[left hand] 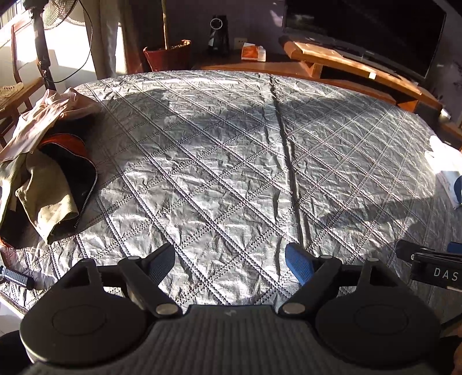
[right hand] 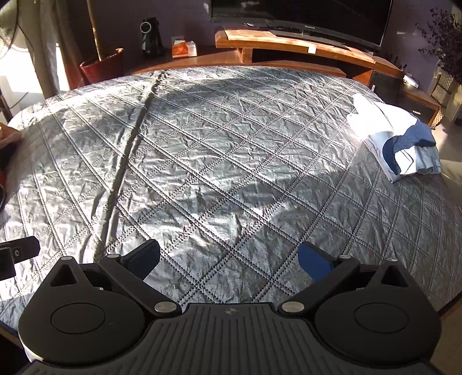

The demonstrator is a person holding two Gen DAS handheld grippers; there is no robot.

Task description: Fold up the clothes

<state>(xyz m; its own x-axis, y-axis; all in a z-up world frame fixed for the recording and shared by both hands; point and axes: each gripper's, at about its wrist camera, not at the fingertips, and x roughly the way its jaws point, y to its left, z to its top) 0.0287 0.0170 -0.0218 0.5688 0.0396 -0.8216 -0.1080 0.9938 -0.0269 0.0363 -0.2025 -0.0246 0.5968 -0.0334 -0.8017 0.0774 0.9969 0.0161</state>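
A heap of unfolded clothes (left hand: 49,161) lies at the left edge of the silver quilted bed cover (left hand: 231,161): a pink garment, an olive garment and a black zippered one with orange lining. A folded stack of white, light blue and navy clothes (right hand: 401,144) sits at the right edge of the cover (right hand: 202,161). My left gripper (left hand: 229,262) is open and empty above the near edge of the cover. My right gripper (right hand: 229,259) is open and empty, also above the near edge. Part of the right gripper's body (left hand: 433,265) shows at the right of the left wrist view.
Beyond the bed stand a wooden TV bench (right hand: 288,46) with a dark screen (right hand: 303,14), a red plant pot (left hand: 167,54), a black device (left hand: 218,34) and a tissue box (left hand: 252,52). A fan stand (left hand: 40,43) and wooden chair (left hand: 17,86) are at the left.
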